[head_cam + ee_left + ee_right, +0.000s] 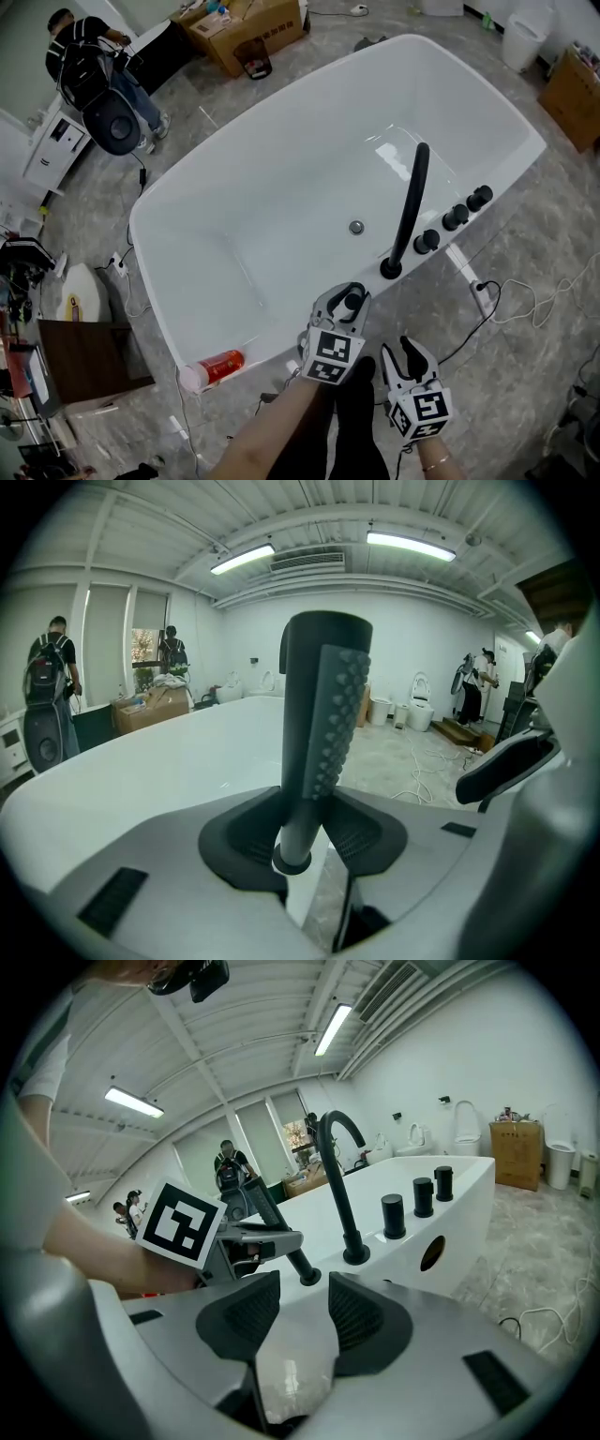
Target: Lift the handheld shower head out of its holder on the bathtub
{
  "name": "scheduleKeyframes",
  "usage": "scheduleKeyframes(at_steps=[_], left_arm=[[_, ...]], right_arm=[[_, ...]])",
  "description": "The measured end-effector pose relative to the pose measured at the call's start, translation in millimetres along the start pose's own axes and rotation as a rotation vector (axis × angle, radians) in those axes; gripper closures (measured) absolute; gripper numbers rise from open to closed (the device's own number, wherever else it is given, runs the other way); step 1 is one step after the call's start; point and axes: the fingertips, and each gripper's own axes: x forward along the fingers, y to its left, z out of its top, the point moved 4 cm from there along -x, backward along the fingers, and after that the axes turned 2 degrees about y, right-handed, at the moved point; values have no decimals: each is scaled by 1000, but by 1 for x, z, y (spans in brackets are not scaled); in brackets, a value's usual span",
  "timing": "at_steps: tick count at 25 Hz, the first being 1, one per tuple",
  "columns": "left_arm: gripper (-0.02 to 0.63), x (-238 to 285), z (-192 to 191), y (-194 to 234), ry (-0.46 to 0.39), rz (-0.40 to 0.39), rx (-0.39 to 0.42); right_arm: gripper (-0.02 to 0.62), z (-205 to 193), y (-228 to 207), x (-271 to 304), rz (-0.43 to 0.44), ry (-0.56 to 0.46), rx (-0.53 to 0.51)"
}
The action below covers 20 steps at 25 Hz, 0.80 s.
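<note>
the task is barely begun: the grip is made, the lift is not. the shower head (319, 724) stands nearly upright at the near rim of the tub (281, 187), just left of the black spout (410, 206) and well left of the knobs (455, 217). its foot is in the holder (308, 1277) on the rim, so it looks not yet raised. the left gripper (345, 305) has its fingers (239, 841) clenched on the lower part of the stem, one pad on each side, just above the holder's collar. the right gripper (399, 361) hangs near and to the right, off the tub, its fingers (234, 1316) released and apart with nothing between them. what seems left is the whole of the lift: drawing the shower head up along its own line until the foot clears the holder. whether a hose trails from the foot cannot be told. the right gripper seems to have no part in this step.
</note>
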Motion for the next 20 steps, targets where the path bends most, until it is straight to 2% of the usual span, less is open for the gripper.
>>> scheduleKeyframes(at_steps=[7, 20], left_arm=[[459, -34, 21, -6, -18, -13, 9], [459, -112, 81, -27, -68, -47, 32]], right_arm=[[427, 12, 20, -18, 4, -25, 0], [457, 61, 51, -91, -63, -138, 7]])
